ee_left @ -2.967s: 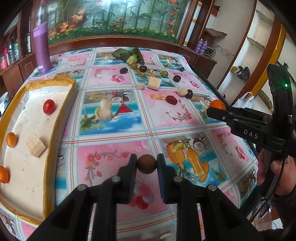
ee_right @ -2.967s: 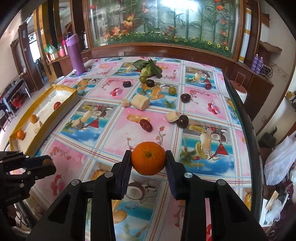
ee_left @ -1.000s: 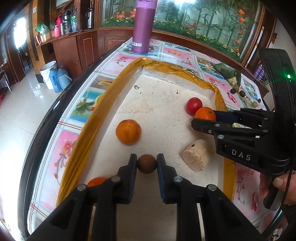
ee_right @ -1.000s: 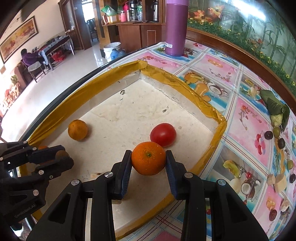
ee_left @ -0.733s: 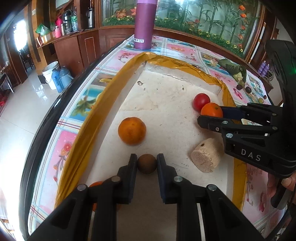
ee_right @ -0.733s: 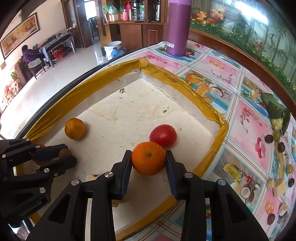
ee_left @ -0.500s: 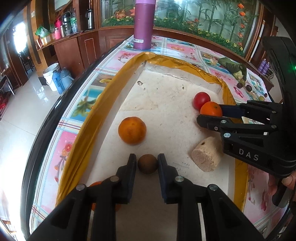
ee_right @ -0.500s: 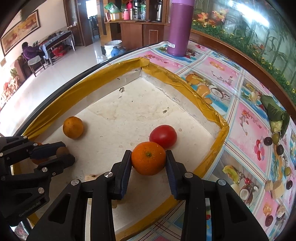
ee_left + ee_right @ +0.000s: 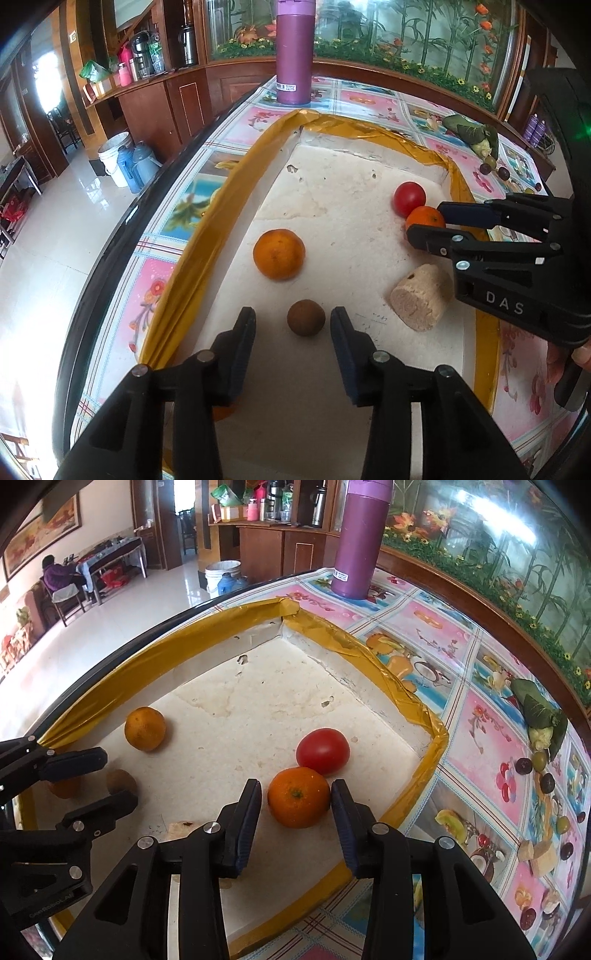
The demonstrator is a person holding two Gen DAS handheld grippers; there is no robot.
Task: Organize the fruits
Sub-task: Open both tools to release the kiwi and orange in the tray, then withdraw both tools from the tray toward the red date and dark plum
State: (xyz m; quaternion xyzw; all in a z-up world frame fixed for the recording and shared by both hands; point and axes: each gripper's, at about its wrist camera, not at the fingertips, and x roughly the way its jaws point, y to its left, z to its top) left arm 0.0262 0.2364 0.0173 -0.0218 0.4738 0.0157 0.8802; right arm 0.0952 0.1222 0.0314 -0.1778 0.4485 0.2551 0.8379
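Observation:
A white foam tray with a gold-taped rim holds the sorted fruit. My left gripper is open, and a small brown round fruit lies on the tray floor between its fingers, touching neither. My right gripper is open around an orange that rests on the tray beside a red tomato. Another orange lies just beyond the brown fruit. A beige cut chunk lies to its right. A third orange is partly hidden behind my left gripper's fingers.
A tall purple flask stands on the table beyond the tray. Several dark and green small fruits, a leaf bundle and beige chunks lie on the patterned tablecloth to the right. The table edge runs close along the tray's left side.
Both grippers have opened. The brown fruit and the orange, held shut before, now rest on the tray floor between the spread fingers.

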